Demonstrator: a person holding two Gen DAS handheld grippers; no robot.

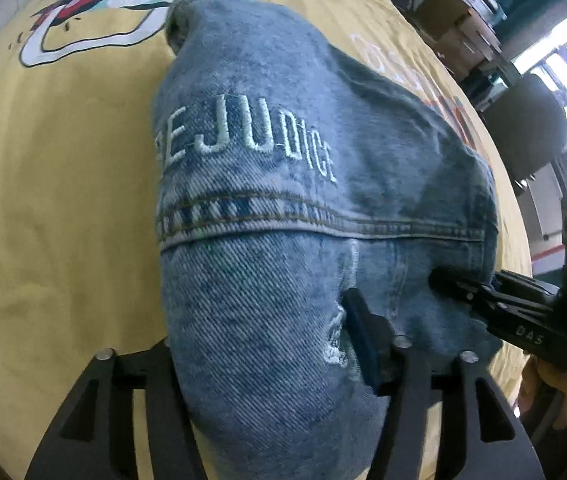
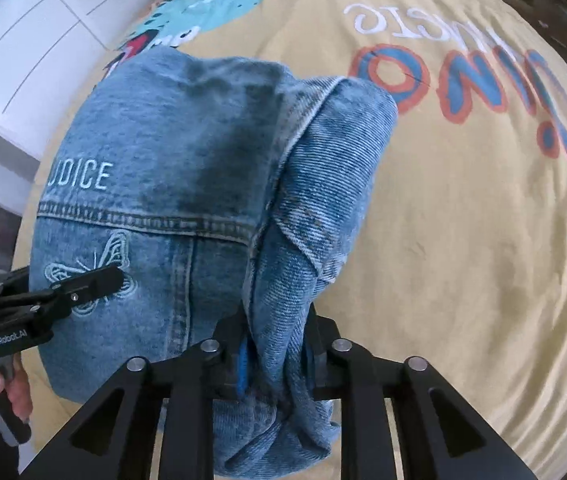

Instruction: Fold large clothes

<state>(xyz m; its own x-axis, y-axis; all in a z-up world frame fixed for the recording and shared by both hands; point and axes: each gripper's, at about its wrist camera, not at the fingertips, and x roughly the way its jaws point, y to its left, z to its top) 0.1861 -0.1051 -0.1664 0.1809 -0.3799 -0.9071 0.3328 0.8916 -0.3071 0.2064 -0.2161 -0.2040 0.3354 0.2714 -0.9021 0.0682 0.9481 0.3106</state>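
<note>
A blue denim jacket (image 1: 283, 168) with pale stitched letters and a butterfly lies bunched on a yellow printed cloth (image 1: 63, 184); it also shows in the right wrist view (image 2: 171, 152). My left gripper (image 1: 267, 344) is shut on the jacket's near edge; its left finger is hidden under the denim. It also appears at the left of the right wrist view (image 2: 99, 280). My right gripper (image 2: 275, 348) is shut on a thick fold of the jacket's edge. It shows at the right of the left wrist view (image 1: 455, 284), pinching the denim.
The yellow cloth (image 2: 463, 240) with cartoon prints covers the whole work surface. White cabinets (image 2: 23, 40) stand at the far left. Cardboard boxes (image 1: 463, 20) and a dark chair (image 1: 523, 132) stand beyond the right edge.
</note>
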